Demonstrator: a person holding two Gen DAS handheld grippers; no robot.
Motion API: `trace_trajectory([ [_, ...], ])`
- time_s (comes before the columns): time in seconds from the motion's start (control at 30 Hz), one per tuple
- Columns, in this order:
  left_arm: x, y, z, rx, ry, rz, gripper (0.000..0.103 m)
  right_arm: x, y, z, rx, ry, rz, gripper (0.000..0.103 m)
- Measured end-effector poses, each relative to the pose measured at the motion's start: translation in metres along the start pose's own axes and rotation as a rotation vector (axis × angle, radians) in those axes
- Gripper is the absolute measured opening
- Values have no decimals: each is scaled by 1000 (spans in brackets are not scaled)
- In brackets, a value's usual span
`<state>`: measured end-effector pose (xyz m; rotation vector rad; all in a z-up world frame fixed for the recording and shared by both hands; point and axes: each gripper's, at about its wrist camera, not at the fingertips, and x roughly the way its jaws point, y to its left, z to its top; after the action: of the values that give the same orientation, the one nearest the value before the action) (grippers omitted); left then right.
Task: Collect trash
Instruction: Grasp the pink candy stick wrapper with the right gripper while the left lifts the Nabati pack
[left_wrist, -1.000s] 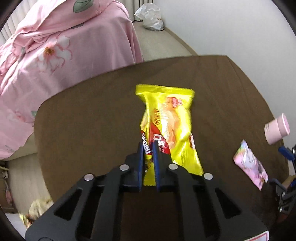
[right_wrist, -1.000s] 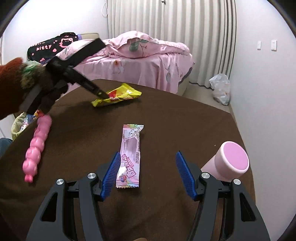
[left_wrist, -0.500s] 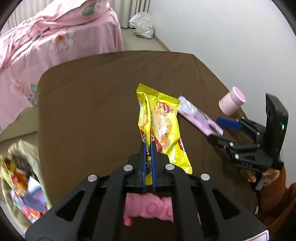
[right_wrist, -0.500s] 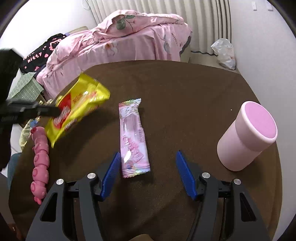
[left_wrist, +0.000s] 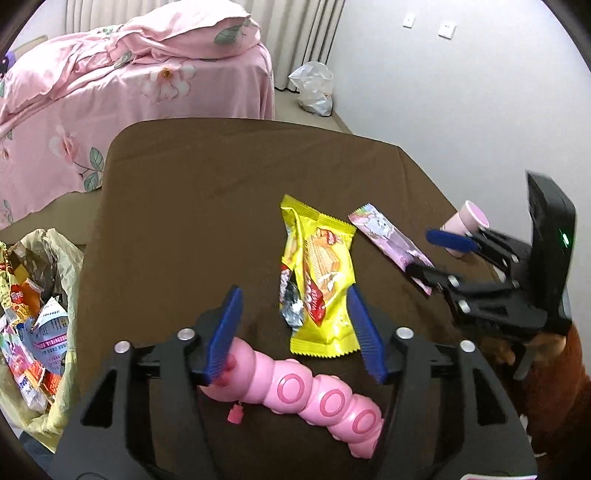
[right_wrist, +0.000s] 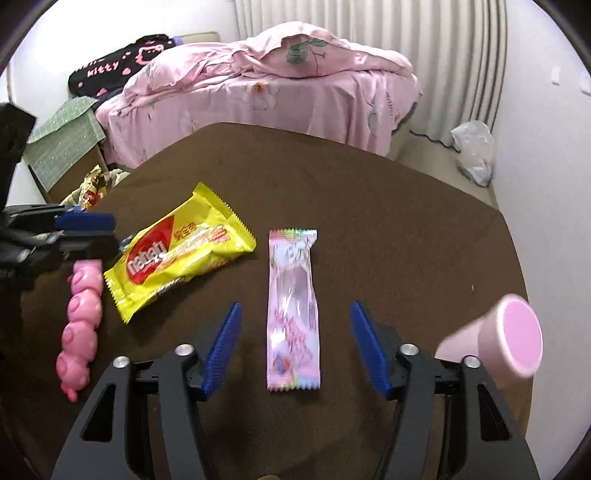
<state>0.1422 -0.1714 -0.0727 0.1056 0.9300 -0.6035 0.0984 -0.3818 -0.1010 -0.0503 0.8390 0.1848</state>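
A yellow wafer wrapper (left_wrist: 318, 273) lies on the brown table (left_wrist: 192, 192), just ahead of my open left gripper (left_wrist: 295, 325); it also shows in the right wrist view (right_wrist: 177, 251). A pink candy wrapper (right_wrist: 293, 306) lies lengthwise between the fingers of my open right gripper (right_wrist: 295, 343); in the left wrist view it (left_wrist: 388, 236) lies right of the yellow one. The right gripper (left_wrist: 436, 254) shows there at the right edge. The left gripper (right_wrist: 88, 230) shows in the right wrist view at the left.
A pink bumpy toy (left_wrist: 306, 395) lies under my left gripper near the table's edge. A pink cup (right_wrist: 506, 343) stands right of my right gripper. A trash bag (left_wrist: 33, 302) with wrappers hangs off the table's left side. A pink bed (right_wrist: 266, 81) stands beyond.
My left gripper has opened and let go of the yellow wrapper, which now lies on the table near the pink toy. My right gripper has moved forward around the pink wrapper.
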Motion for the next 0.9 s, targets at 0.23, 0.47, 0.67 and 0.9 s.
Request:
trace_trajectory([
  [0.23, 12, -24, -2, 120, 48, 36, 70, -5, -11, -13, 60, -28, 58, 11],
  [0.47, 40, -40, 5, 183, 122, 89, 70, -40, -28, -33, 188, -109, 45, 8],
  [0.67, 51, -41, 7, 147, 142, 105, 46, -49, -22, -43, 160, -125, 26, 8],
  [0.9, 25, -39, 7, 100, 55, 62, 17, -52, -15, -46, 133, -127, 43, 8],
])
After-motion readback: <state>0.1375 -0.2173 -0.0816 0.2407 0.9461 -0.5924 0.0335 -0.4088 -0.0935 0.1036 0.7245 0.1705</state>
